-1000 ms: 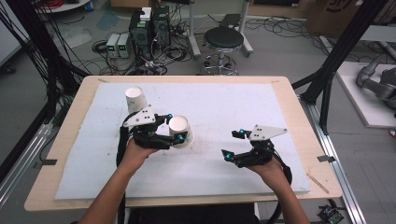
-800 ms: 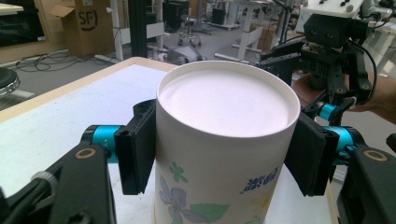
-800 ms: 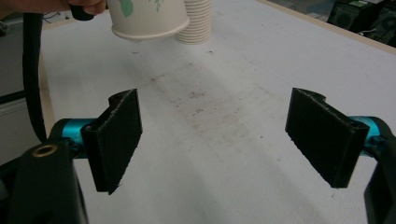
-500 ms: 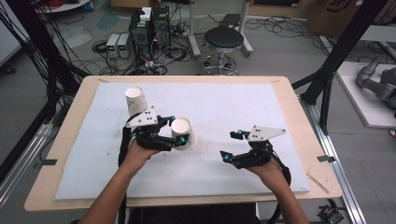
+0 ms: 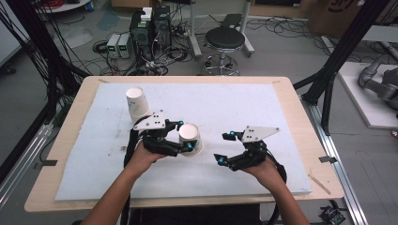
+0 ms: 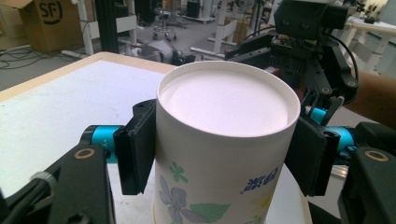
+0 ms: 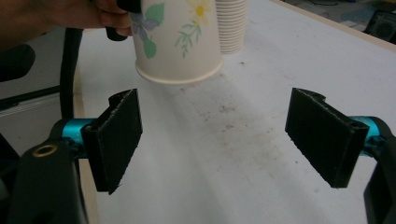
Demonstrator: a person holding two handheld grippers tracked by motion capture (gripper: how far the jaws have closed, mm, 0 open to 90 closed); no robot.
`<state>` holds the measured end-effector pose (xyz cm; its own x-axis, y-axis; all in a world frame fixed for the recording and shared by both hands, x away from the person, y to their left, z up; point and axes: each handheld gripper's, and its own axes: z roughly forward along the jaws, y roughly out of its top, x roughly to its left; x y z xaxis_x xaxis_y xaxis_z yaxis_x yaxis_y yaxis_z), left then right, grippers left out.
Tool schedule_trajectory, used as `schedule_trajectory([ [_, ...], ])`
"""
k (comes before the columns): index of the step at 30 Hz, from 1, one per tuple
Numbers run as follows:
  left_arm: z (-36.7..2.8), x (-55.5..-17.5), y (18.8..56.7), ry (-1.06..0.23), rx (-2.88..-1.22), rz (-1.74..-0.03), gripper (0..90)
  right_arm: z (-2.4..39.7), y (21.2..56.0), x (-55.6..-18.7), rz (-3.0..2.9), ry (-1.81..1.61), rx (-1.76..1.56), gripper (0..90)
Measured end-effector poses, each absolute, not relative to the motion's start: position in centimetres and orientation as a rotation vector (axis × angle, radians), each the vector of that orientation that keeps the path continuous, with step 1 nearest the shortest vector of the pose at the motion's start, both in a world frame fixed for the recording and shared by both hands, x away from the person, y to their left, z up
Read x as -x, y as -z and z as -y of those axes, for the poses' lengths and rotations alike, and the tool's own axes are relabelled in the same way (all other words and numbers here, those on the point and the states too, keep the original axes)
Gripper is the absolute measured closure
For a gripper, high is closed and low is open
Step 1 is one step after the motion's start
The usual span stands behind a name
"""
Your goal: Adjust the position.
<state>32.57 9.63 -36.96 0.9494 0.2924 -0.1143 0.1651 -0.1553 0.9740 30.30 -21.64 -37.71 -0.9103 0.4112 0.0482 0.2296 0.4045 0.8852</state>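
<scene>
My left gripper [image 5: 185, 136] is shut on an upside-down paper cup [image 5: 191, 136] with a flower print, at the middle of the white mat [image 5: 244, 103]. In the left gripper view, both black pads [image 6: 135, 144] press the cup's [image 6: 224, 140] sides, just under its flat bottom. In the right gripper view the cup [image 7: 175, 42] hangs tilted, its rim a little above the mat. My right gripper [image 5: 224, 147] rests to the right of the cup, jaws wide apart and pointing at it. Nothing lies between its jaws [image 7: 215, 135].
An upside-down stack of paper cups [image 5: 137, 104] stands at the back left of the mat, behind the held cup [image 7: 232, 23]. The wooden table edge [image 5: 187, 201] frames the mat. A stool [image 5: 226, 40] and electronics sit on the floor beyond.
The left gripper and its cup have edged slightly to the right. The right gripper has stayed where it was, still open.
</scene>
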Motion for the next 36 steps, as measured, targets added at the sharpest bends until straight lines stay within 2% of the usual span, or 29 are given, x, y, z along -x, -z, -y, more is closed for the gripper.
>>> schedule_trajectory([
  [32, -7.3, -32.6, 36.8, 0.019, -1.693, -0.213, 33.9, 18.3, 38.4, -31.1, -2.532, -1.723, -0.448, 19.5],
  [36, -7.0, -32.6, 36.9, 0.036, -1.684, -0.208, 33.9, 18.0, 38.6, -31.2, -2.53, -1.753, -0.424, 23.9],
])
